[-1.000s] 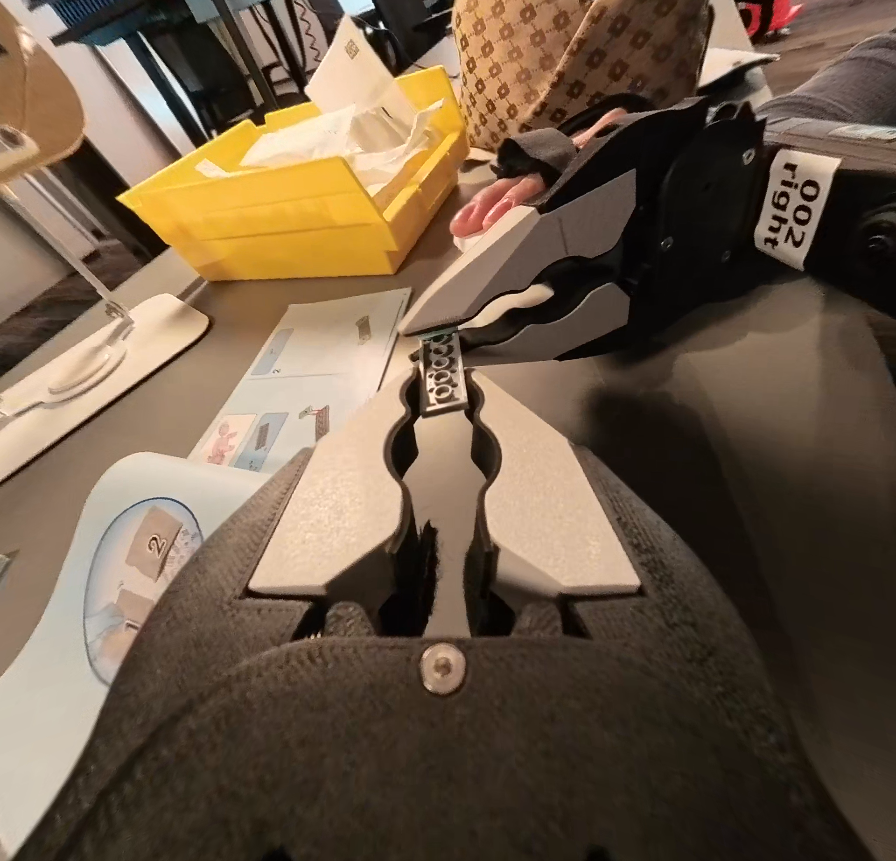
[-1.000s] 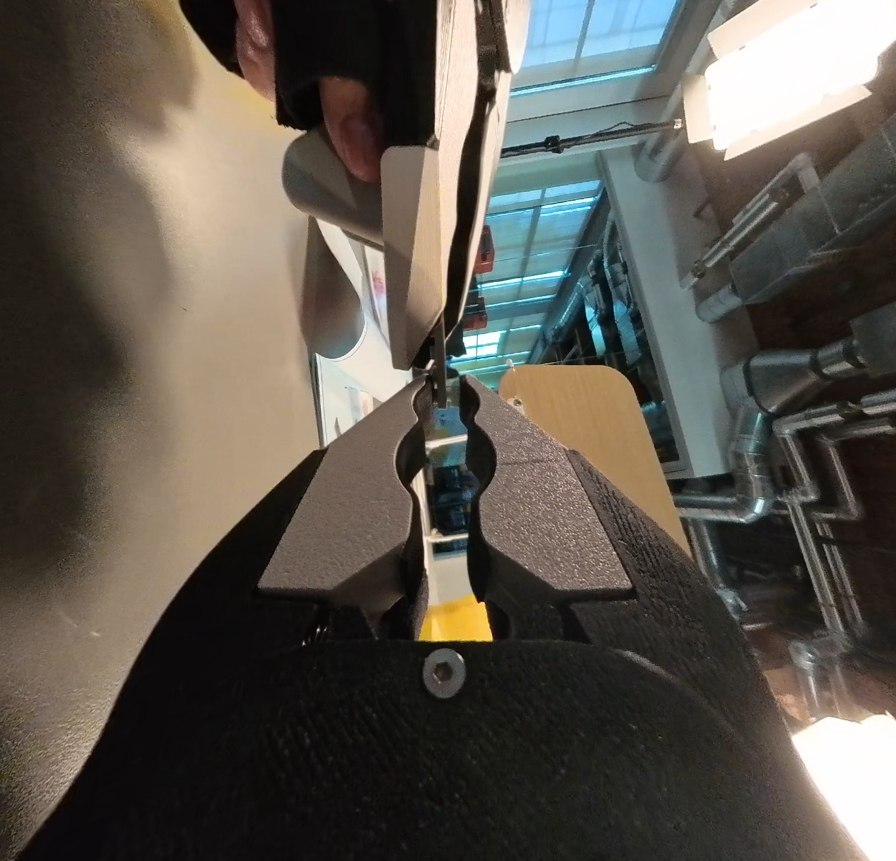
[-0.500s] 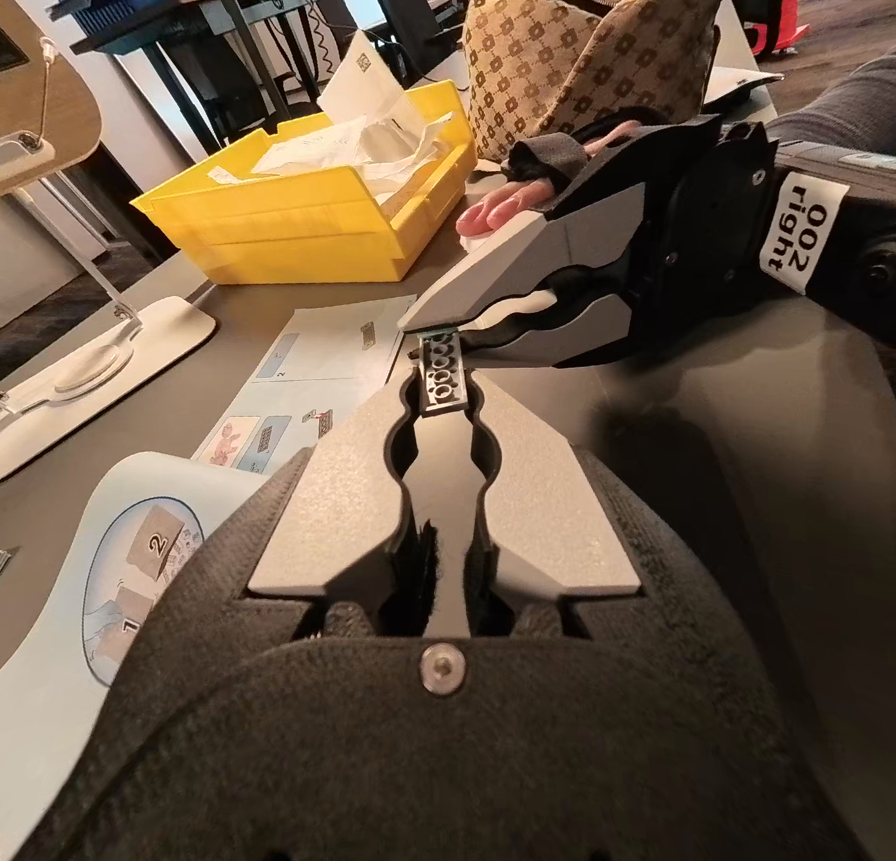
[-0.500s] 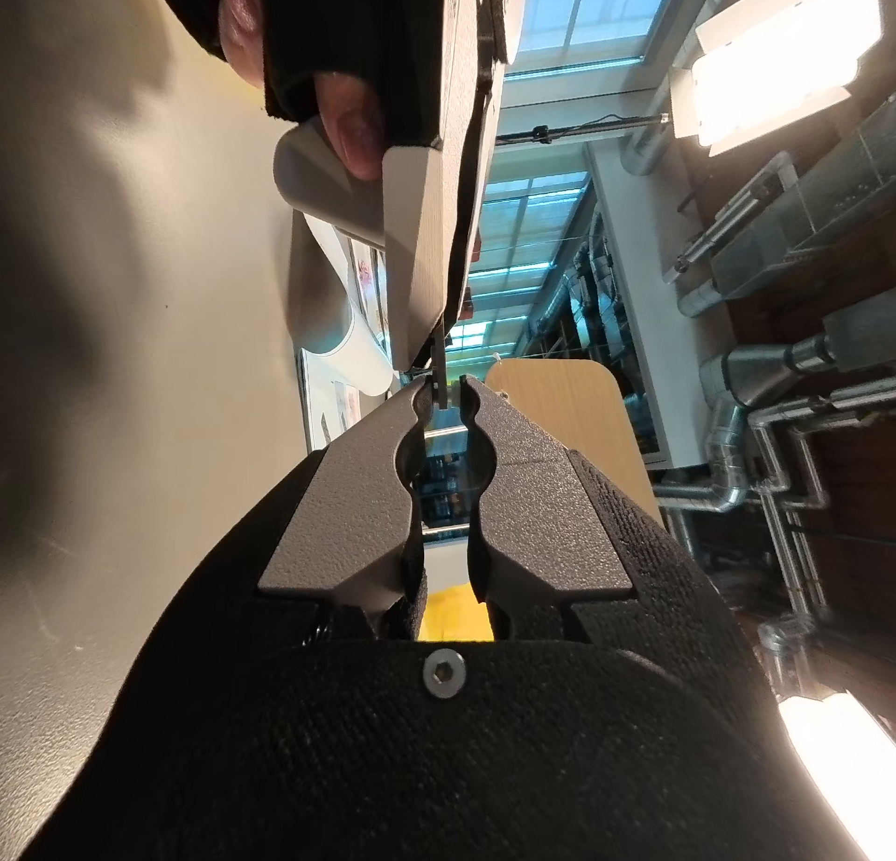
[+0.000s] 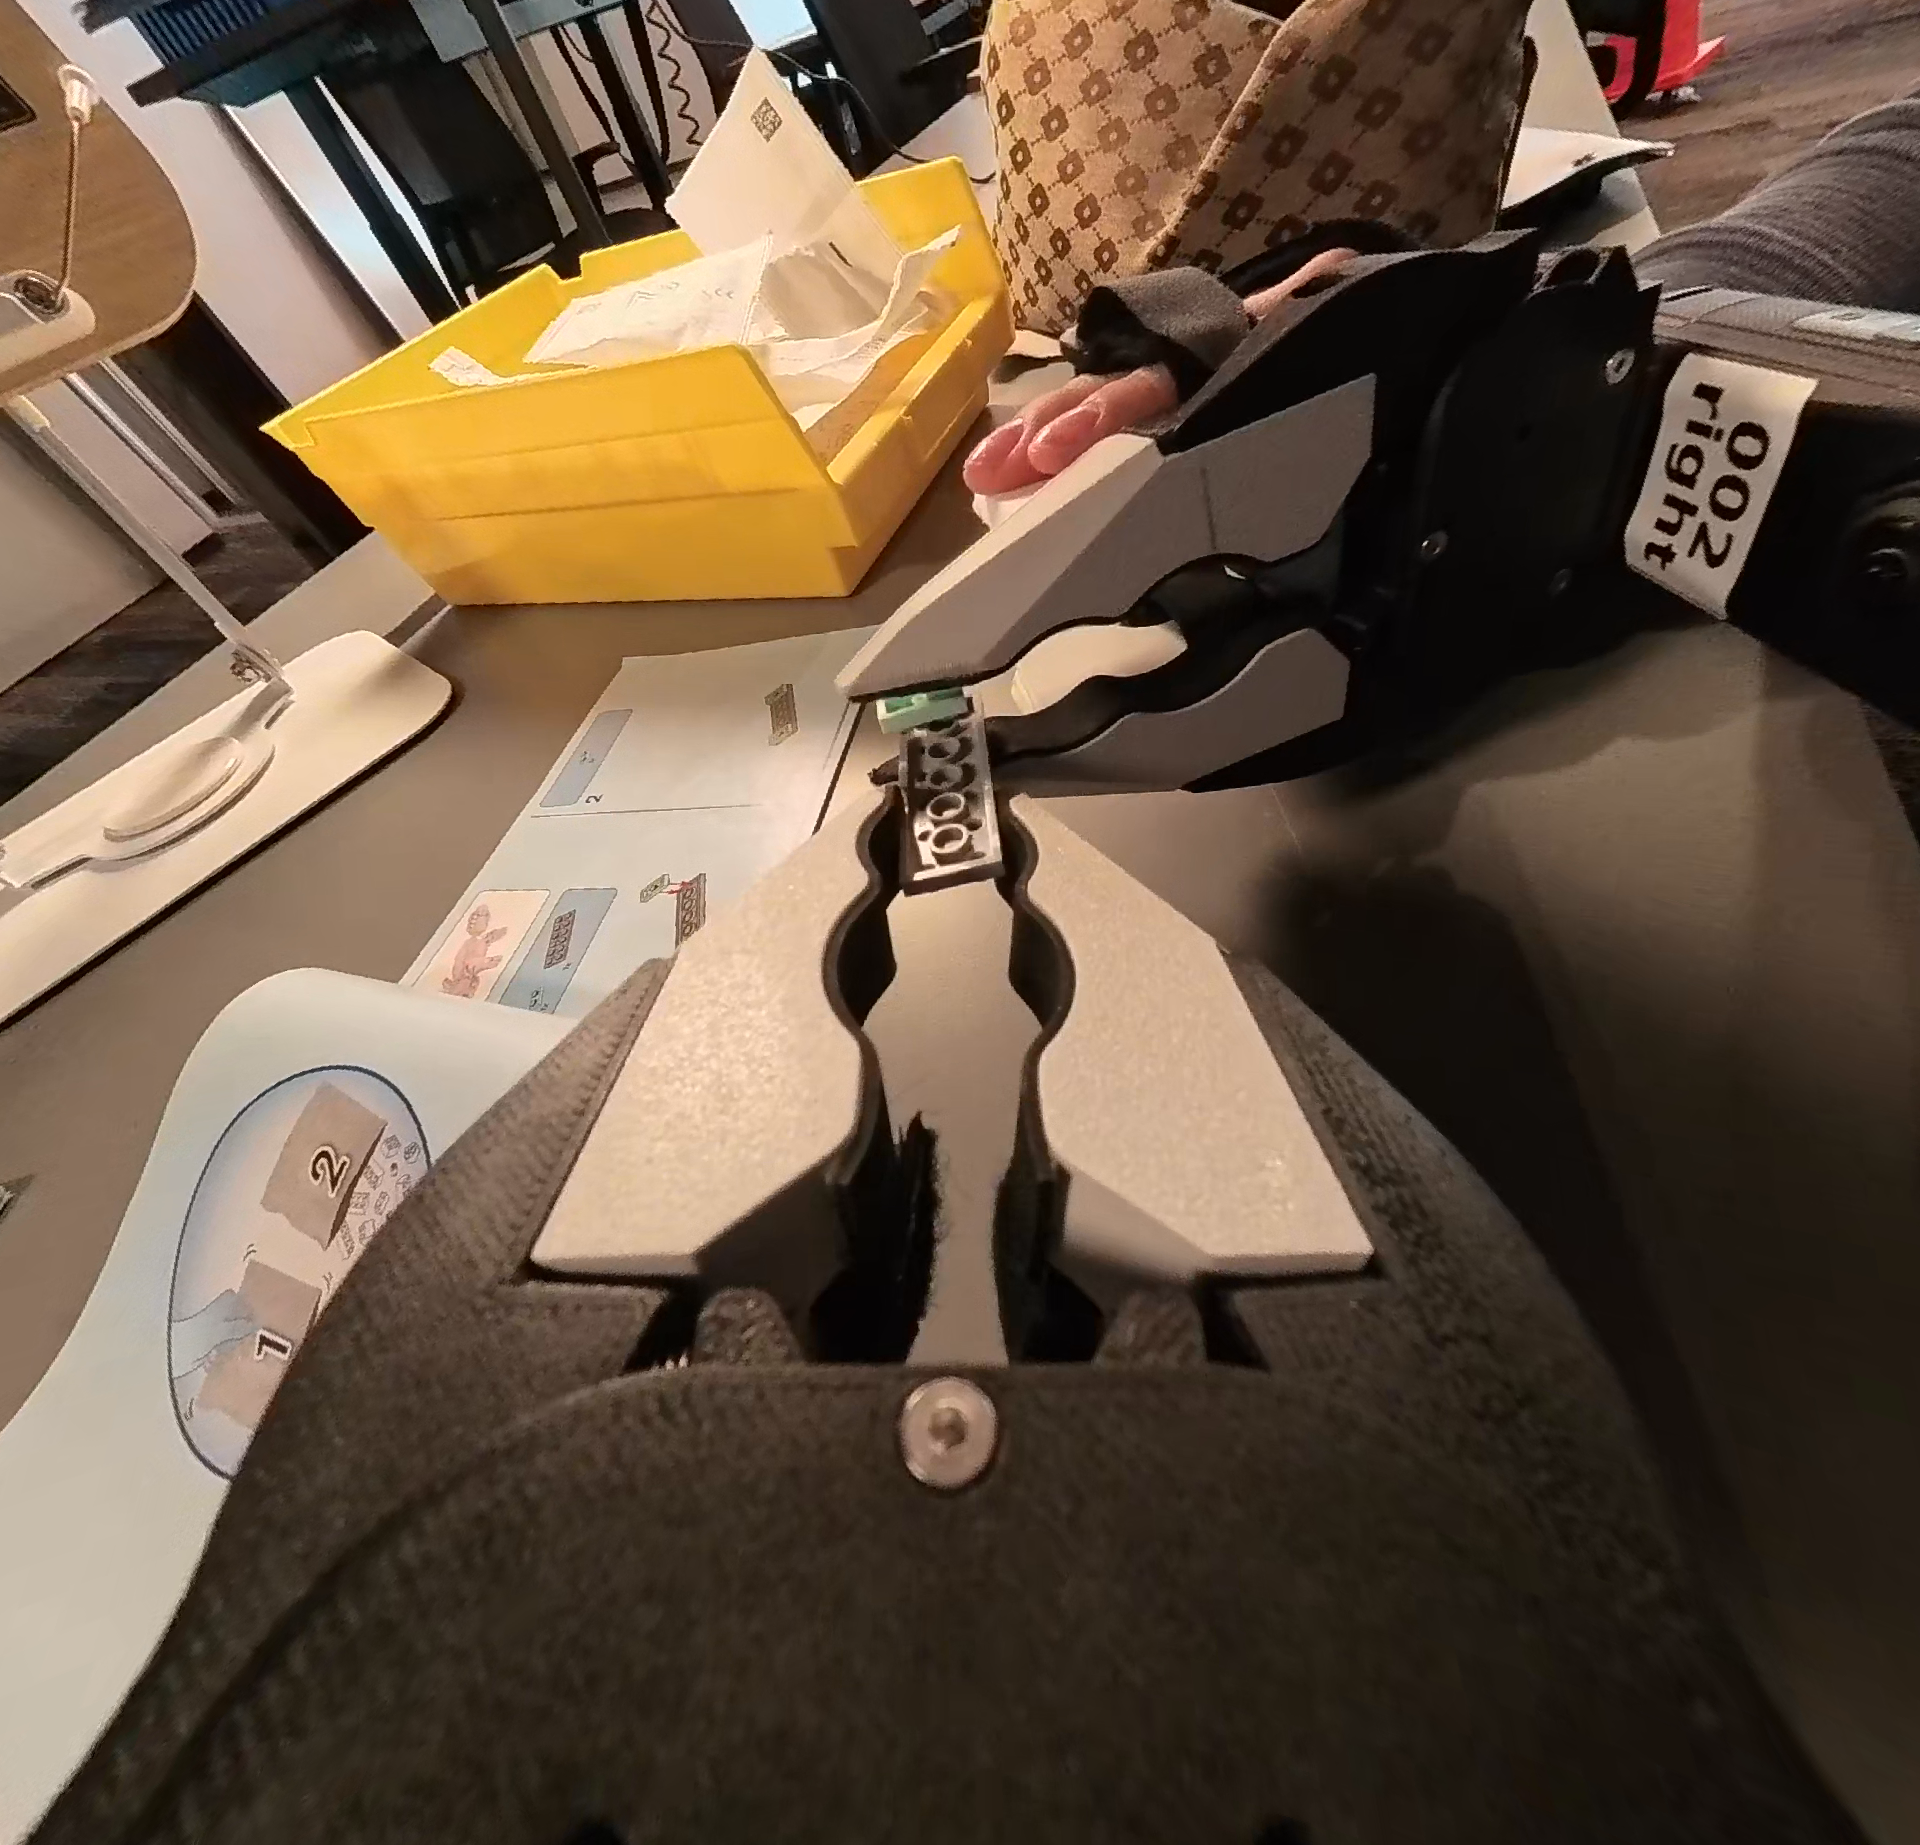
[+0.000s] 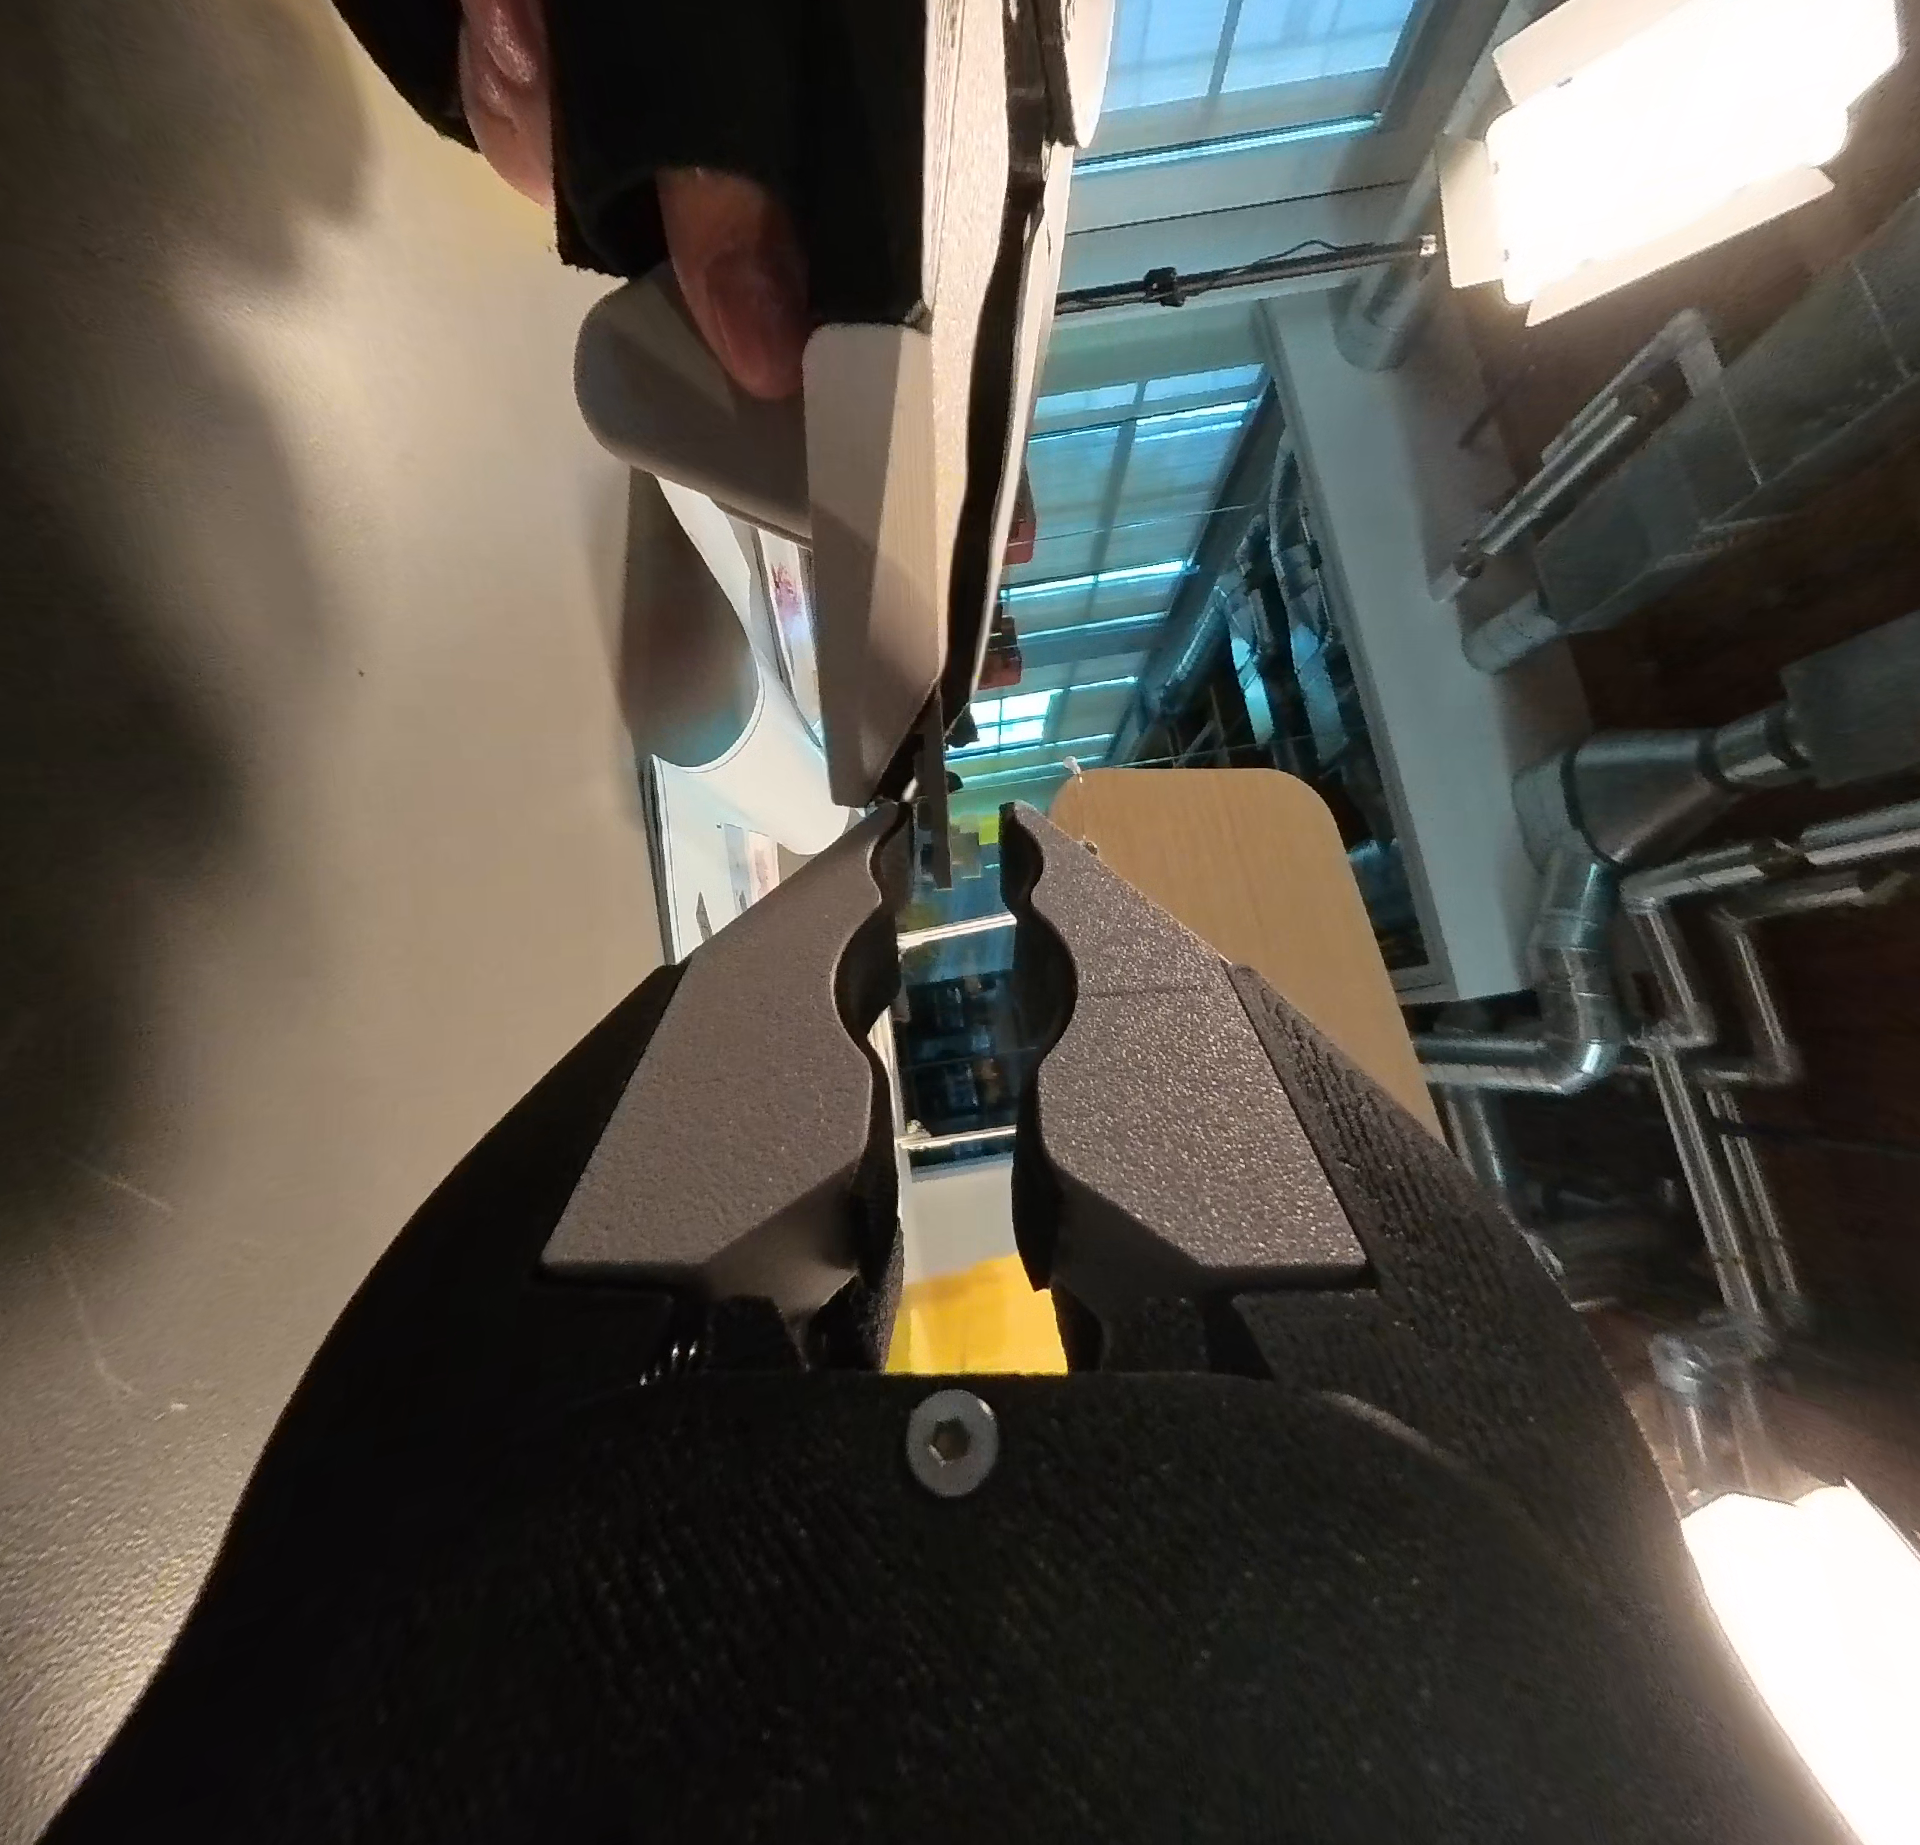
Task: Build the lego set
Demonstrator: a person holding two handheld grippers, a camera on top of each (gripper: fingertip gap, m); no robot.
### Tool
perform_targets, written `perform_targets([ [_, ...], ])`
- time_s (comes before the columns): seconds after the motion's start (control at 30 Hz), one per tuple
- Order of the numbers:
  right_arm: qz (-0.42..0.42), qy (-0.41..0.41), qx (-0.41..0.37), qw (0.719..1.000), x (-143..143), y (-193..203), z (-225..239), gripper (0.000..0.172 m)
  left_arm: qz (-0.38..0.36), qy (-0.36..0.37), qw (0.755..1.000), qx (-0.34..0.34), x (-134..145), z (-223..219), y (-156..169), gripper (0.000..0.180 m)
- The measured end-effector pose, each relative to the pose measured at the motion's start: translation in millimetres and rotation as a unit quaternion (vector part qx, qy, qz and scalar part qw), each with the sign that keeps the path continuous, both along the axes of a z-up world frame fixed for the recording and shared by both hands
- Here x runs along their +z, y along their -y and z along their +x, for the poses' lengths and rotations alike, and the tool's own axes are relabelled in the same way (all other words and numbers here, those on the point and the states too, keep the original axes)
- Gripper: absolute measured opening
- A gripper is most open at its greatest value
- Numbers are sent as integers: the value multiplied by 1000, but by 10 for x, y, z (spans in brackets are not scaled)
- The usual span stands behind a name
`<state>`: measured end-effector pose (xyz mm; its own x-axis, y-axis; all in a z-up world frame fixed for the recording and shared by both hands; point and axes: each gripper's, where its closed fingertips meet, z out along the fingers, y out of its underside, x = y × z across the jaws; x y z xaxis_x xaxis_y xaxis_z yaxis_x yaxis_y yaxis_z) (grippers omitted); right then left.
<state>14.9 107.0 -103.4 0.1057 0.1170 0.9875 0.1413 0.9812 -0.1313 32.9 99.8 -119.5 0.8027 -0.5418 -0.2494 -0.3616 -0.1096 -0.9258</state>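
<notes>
My left gripper (image 5: pixel 951 845) is shut on a dark grey studded plate (image 5: pixel 956 819), held flat above the table with its hollow underside up. A small green piece (image 5: pixel 920 706) sits on the plate's far end. My right gripper (image 5: pixel 940 720) comes in from the right and straddles that end, one finger above the green piece and one below the plate. In the right wrist view the plate (image 6: pixel 932 829) stands edge-on between my right gripper's (image 6: pixel 948 819) fingers, close to the table-side one, with a gap to the other. The left gripper's finger (image 6: pixel 883 600) reaches in from above.
A yellow bin (image 5: pixel 644 486) with white paper bags stands at the back left. An instruction sheet (image 5: pixel 665 777) and a curled booklet (image 5: pixel 156 1172) lie on the grey table (image 5: pixel 1558 1068). A patterned bag (image 5: pixel 1247 102) and a white lamp base (image 5: pixel 208 756) stand nearby. My left and right fingertips are right by each other.
My right gripper's jaws have spread apart around the plate's end, where they were pinched before. The green piece now shows on the plate. The left grasp is unchanged.
</notes>
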Motion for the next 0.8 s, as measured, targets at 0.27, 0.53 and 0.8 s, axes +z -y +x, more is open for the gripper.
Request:
perform_targets([
  [0.27, -7, -2, 1, 1000, 7, 1, 9, 15, 0, 3, 1000, 3, 3, -13, -6, 15],
  [0.53, -94, -3, 25, 995, 51, 2, 47, 27, -7, 21, 1000, 19, 18, -88, -33, 15],
  [0.8, -95, 24, 20, 995, -52, 4, 30, 22, -24, 14, 1000, 15, -48, -68, -32, 15],
])
